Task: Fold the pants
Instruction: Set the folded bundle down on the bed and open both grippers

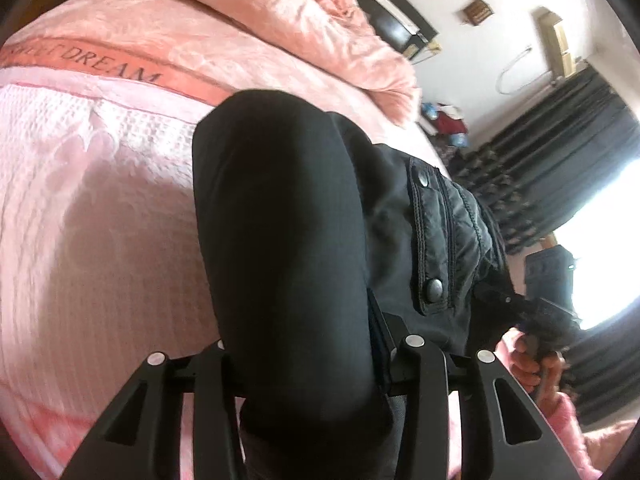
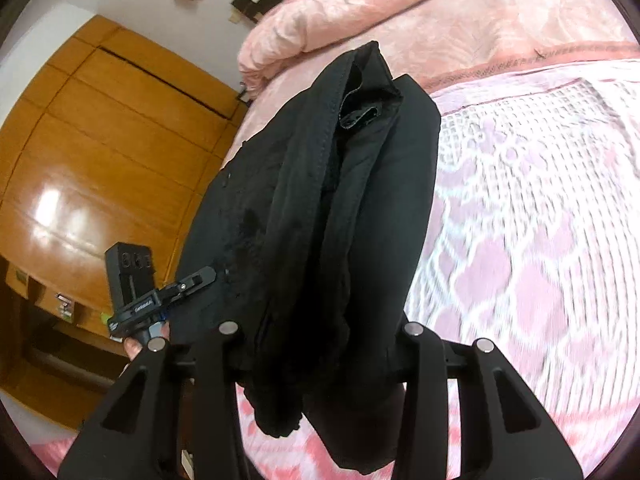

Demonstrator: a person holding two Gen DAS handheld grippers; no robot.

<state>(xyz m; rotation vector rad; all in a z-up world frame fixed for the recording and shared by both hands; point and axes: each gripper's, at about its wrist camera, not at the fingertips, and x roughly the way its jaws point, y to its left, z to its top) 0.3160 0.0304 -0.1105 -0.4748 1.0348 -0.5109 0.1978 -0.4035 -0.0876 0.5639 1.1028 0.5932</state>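
Fold pants, mid-lift. The black pants (image 1: 288, 264) are shown raised above the pink bed (image 1: 92, 216), held at two places so that the cloth hangs free of the bed's surface and can be carried over as one bundle.

Left wrist view: the left gripper (image 1: 308, 356) is clamped on a thick, smooth roll of the pants, with the cloth filling the whole gap between its fingers. Above the bed's near edge a quilted dark jacket (image 1: 444, 232) with snap buttons is seen, worn by the person. Beside it the person's right hand (image 1: 532, 364) grips the handle of the other device, presumably so that both ends of the garment rise together.

Right wrist view: the right gripper (image 2: 320, 336) is closed on several gathered layers of the pants, a seamed hem or waistband edge (image 2: 360, 92) pointing up and away over the bed. The layers are bunched rather than flat, which suggests that a fold has been gathered and is being held doubled. Which end of the garment this is cannot be told.

A rumpled pink quilt (image 1: 288, 16) lies at the far end of the bed, well apart from the pants, leaving the lace-patterned cover (image 2: 520, 216) free as a laying surface. A wooden wardrobe (image 2: 100, 148) stands beside the bed.
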